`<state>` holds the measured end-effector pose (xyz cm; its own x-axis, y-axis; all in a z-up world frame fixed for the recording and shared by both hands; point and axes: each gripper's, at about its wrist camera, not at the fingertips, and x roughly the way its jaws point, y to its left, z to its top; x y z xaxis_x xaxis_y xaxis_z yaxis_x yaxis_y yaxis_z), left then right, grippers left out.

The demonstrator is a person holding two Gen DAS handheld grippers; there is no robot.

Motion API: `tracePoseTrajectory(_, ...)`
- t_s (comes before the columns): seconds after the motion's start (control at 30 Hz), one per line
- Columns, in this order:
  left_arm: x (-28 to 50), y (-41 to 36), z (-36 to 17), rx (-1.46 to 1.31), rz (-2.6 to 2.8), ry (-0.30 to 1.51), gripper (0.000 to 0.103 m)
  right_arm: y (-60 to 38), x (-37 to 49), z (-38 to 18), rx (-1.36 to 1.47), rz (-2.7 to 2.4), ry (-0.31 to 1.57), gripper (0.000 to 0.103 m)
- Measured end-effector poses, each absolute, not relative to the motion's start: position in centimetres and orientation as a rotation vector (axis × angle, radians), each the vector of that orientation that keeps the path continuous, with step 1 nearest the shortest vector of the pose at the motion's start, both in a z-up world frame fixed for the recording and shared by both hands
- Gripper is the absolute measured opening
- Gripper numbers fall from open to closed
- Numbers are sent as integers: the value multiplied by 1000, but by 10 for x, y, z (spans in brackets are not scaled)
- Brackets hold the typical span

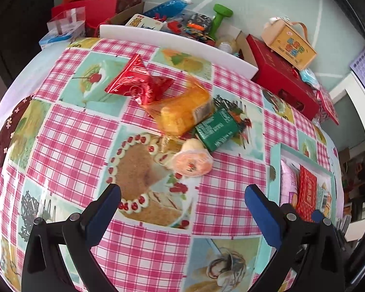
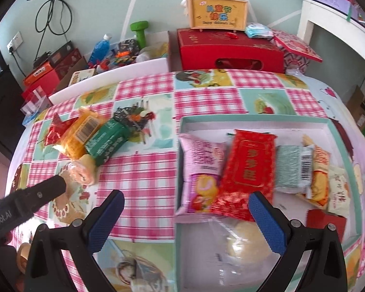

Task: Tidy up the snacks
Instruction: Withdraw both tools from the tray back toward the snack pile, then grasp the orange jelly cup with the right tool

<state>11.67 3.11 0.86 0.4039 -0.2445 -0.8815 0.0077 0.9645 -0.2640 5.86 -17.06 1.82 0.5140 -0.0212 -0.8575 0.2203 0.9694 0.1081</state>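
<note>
A pile of loose snacks lies on the checked tablecloth: a red foil packet (image 1: 136, 79), an orange wrapped cake (image 1: 185, 112), a green box (image 1: 216, 129) and a small jelly cup (image 1: 193, 161). My left gripper (image 1: 182, 194) is open and empty, just short of the jelly cup. The same pile shows in the right wrist view: orange cake (image 2: 81, 133), green box (image 2: 107, 140), jelly cup (image 2: 81, 174). My right gripper (image 2: 186, 202) is open and empty over the near left edge of a teal-rimmed tray (image 2: 255, 119) holding a pink packet (image 2: 200, 168), a red packet (image 2: 248, 168) and several others.
A red gift box (image 2: 231, 51) with a yellow toy case (image 2: 216, 12) on it stands at the table's far edge. A cardboard box of clutter with a green dumbbell (image 2: 140, 31) and a blue bottle (image 2: 99, 48) sits behind a white board (image 1: 177, 41). The left gripper's arm (image 2: 31, 199) reaches in from the left.
</note>
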Motion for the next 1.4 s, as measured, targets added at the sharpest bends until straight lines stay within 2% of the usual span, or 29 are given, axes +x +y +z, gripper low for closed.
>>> tracePoseTrajectory(0.77,165,58,16,-234,-139,1044,101,-138,89,18,187,-52,949,103)
tracePoseTrajectory(1.17,172,81,-13,-292,-82,1148,101,-81,111,-7,122,87,978,101)
tracePoseTrajectory(1.4,175,94,-31,-317,-37,1211,101,-59,121,-22,98,126,998,93)
